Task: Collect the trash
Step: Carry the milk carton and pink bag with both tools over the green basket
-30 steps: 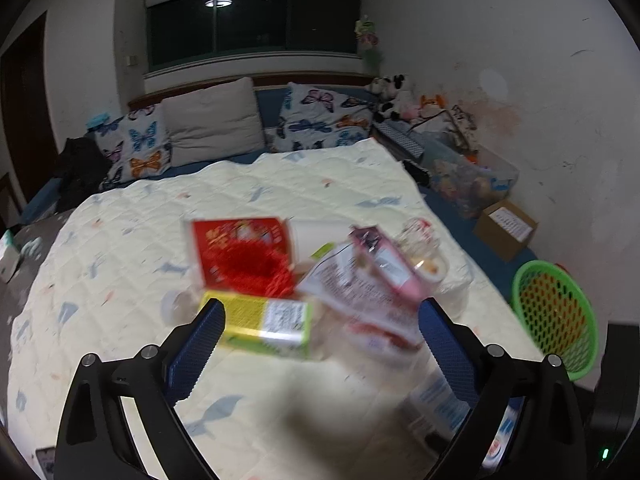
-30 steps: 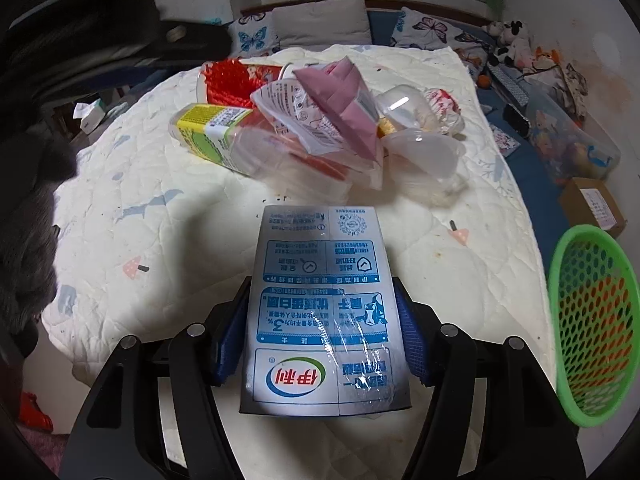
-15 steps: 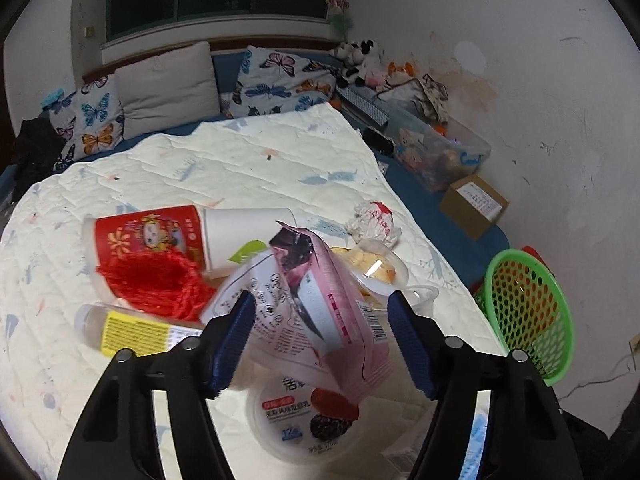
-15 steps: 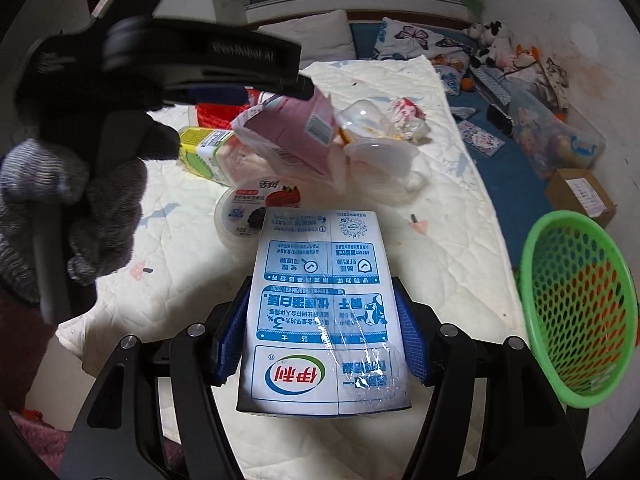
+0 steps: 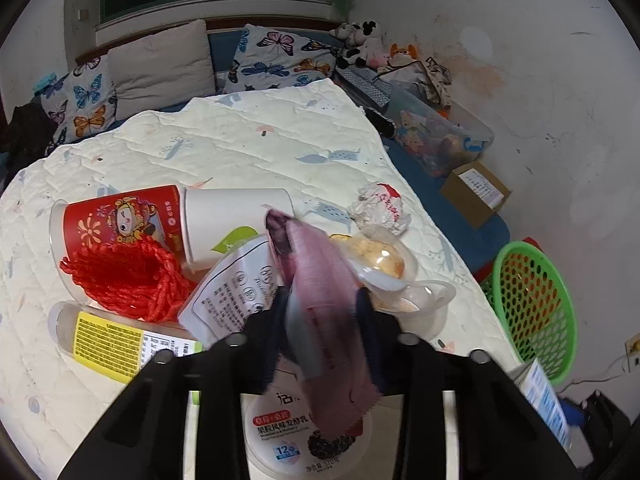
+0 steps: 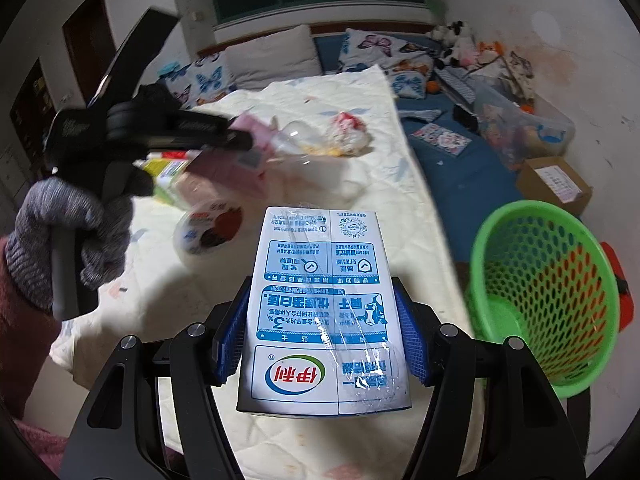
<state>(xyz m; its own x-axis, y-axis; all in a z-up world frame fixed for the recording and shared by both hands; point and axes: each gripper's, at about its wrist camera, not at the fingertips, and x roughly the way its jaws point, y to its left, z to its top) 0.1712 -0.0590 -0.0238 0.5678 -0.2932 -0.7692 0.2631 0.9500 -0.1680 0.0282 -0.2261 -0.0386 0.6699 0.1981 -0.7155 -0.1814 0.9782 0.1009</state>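
Note:
My left gripper (image 5: 322, 304) is shut on a pink carton (image 5: 320, 280), over a trash pile on the bed: a red cup (image 5: 116, 220) with red netting (image 5: 124, 276), a white cup (image 5: 232, 216), a yellow-labelled bottle (image 5: 112, 336), a yogurt tub (image 5: 296, 436), a clear plastic cup (image 5: 416, 304), crumpled paper (image 5: 380, 208). My right gripper (image 6: 320, 332) is shut on a blue-and-white milk carton (image 6: 320, 300), held above the bed edge. The green basket (image 6: 548, 292) stands on the floor to its right; it also shows in the left wrist view (image 5: 532, 304).
The quilted bed (image 5: 240, 140) has pillows (image 5: 160, 64) at the head. A cardboard box (image 5: 476, 192), a clear toy bin (image 5: 436, 136) and plush toys (image 5: 360, 44) lie between bed and wall. My gloved left hand (image 6: 68, 232) is at the left in the right wrist view.
My left gripper moved in over the pile and shut on the pink carton. My right gripper, still holding the milk carton, shifted right toward the green basket.

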